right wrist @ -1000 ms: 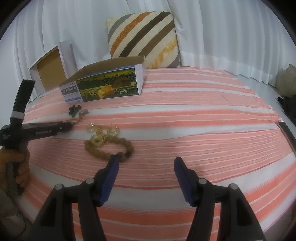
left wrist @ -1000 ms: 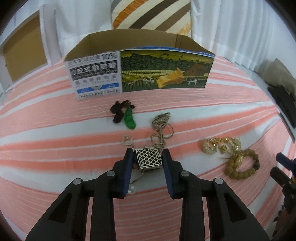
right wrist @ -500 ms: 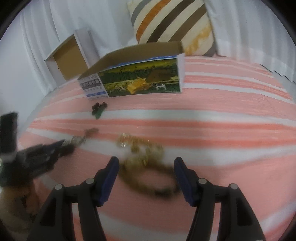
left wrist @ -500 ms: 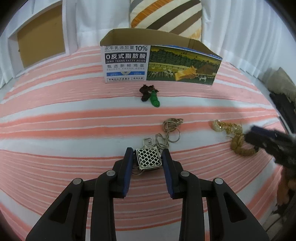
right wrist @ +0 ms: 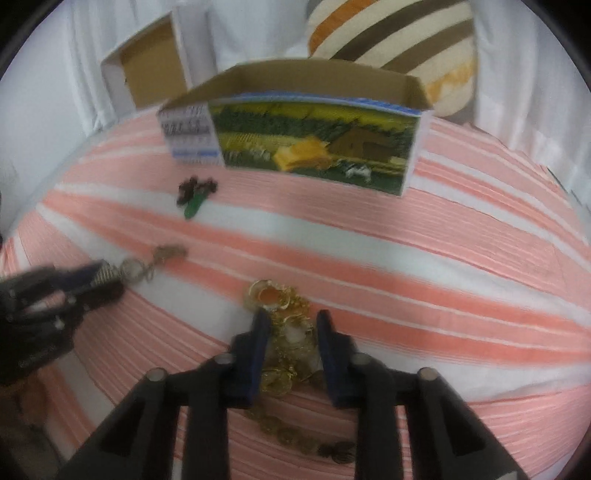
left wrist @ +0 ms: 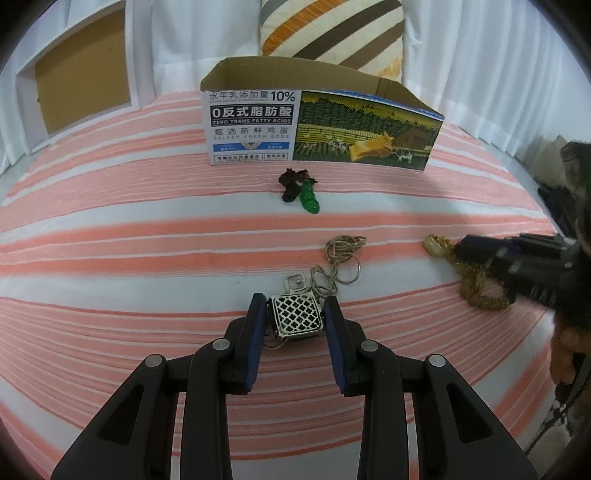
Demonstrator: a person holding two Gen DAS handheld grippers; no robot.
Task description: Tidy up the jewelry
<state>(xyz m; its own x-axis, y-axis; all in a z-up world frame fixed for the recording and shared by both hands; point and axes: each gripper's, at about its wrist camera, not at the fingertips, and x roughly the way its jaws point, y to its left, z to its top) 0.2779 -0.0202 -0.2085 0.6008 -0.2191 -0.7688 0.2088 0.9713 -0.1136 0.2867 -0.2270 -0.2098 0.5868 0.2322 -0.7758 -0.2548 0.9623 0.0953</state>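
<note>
Jewelry: several pieces lie spread on the pink-and-white striped bedcover [left wrist: 147, 236], in front of the open cardboard box with a printed farm picture [left wrist: 365, 136].
Left gripper [left wrist: 295, 314]: its blue pads are narrowed onto the square silver lattice-patterned pendant [left wrist: 297, 317], one pad against each side of it; the pendant sits low, at the bedcover.
Pendant chain: a thin pale metal chain with a ring [left wrist: 340, 258] trails from the pendant toward the far right, loosely coiled on the cloth.
Right gripper [right wrist: 291, 325]: its jaws have just been closing, and the tangled gold chain jewelry [right wrist: 284, 325] is between them; the pads stand narrow around the heap. The view is blurred, so how tightly they press cannot be told.
Bead bracelet: a brown round-bead bracelet [right wrist: 295, 439] lies partly under the right gripper, on its near side, touching the gold tangle.
Green pendant: a glossy green carved pendant with a dark knotted cord [left wrist: 308, 195] lies just in front of the box, well apart from both grippers.
Far left: a white open box with a brown inside [left wrist: 81, 70] leans against the white curtain [left wrist: 480, 55].
Far middle: a striped cushion in cream, brown and orange [left wrist: 332, 29] stands behind the box.
</note>
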